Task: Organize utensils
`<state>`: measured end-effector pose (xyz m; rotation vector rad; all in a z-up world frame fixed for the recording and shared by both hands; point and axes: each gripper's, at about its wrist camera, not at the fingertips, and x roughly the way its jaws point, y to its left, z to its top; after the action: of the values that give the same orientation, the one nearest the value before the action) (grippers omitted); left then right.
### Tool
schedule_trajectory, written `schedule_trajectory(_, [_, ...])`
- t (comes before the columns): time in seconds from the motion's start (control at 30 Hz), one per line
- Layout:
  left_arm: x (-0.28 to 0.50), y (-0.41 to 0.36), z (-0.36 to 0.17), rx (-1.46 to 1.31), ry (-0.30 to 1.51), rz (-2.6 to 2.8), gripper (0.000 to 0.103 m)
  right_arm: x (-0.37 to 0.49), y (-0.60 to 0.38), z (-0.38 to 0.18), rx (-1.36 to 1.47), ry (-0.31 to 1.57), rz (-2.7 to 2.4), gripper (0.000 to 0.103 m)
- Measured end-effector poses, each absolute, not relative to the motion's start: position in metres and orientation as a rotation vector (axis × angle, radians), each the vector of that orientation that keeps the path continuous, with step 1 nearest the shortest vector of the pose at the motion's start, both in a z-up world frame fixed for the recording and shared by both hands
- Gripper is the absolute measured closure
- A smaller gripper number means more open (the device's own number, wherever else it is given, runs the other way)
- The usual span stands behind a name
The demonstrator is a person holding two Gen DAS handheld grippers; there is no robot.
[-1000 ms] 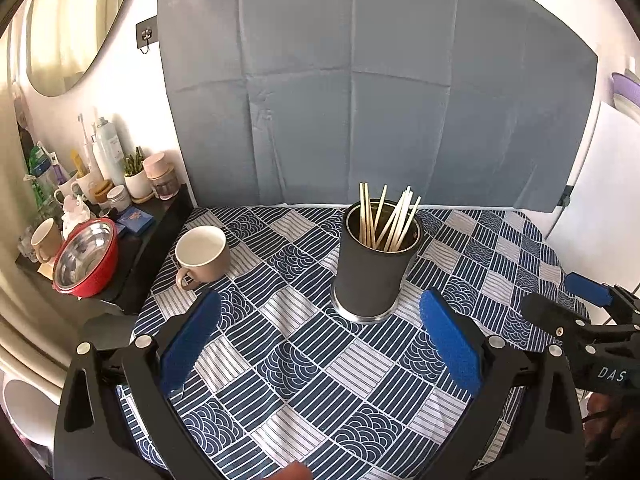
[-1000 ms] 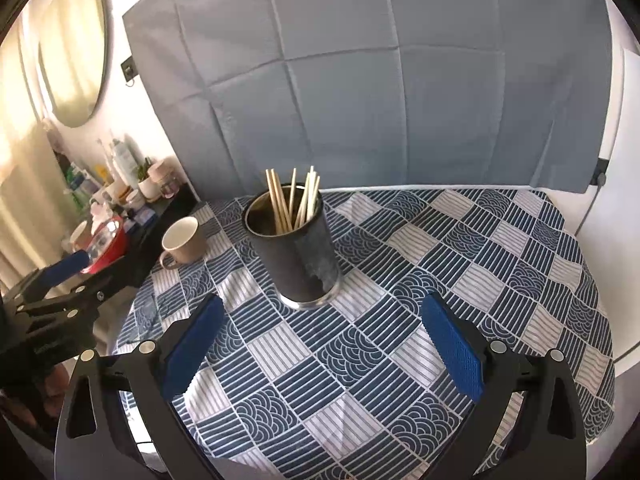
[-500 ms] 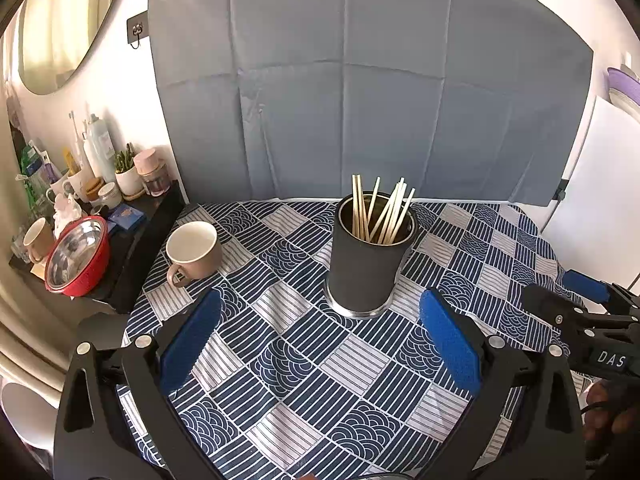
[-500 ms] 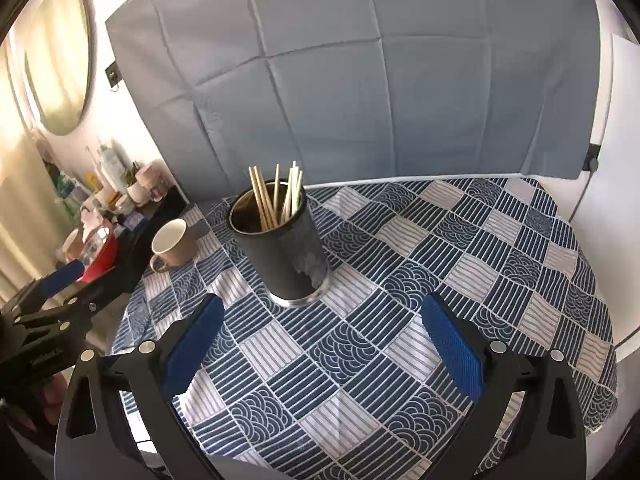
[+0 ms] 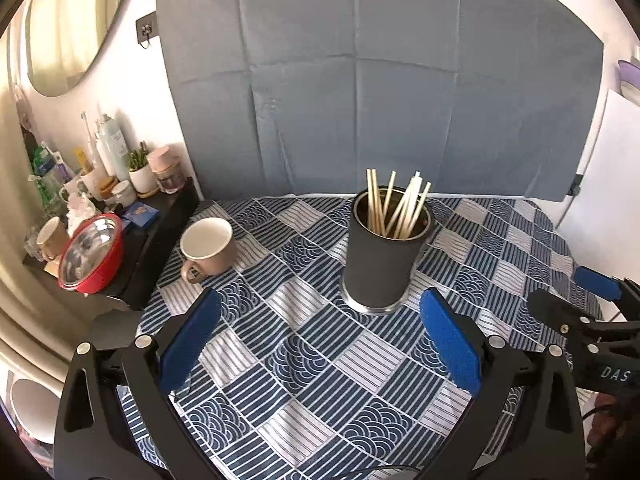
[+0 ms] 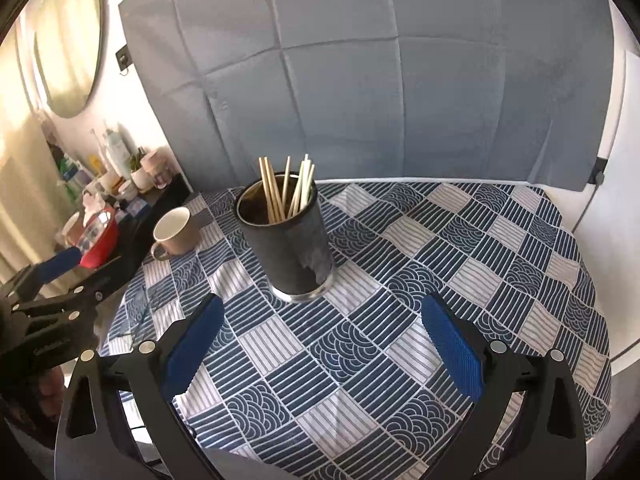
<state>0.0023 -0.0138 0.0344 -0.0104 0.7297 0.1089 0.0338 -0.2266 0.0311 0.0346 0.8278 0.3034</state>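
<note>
Both grippers hovered above the table's near edge, tilted down toward it. The left gripper point(image 5: 318, 344) and right gripper point(image 6: 322, 344) gaped wide, holding nothing. The chopsticks point(image 5: 396, 210) stood in the dark holder point(image 5: 380, 268) near the table's point(image 5: 312, 360) middle.

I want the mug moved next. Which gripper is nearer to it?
Left. The left gripper hovers open with the mug just ahead of its left finger. The right gripper, also open, sits on the far side of the chopstick holder.

Grey backdrop cloth point(image 5: 360, 92) on white wall point(image 5: 132, 92), oval mirror point(image 6: 70, 40), cluttered side shelf point(image 5: 156, 232), daylight
</note>
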Motion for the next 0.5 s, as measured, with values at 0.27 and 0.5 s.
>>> schedule_trajectory(0.27, [0.0034,-0.0144,0.0302,-0.024,0.754,0.101,0.006,0.0353,-0.2257,0.0289,0.033,0.836,0.311,0.008])
schedule_trajectory(0.5, [0.0047,-0.0156,0.0282,-0.022,0.766,0.098,0.006,0.0368,-0.2249,0.0261,0.041,0.845,0.321,0.008])
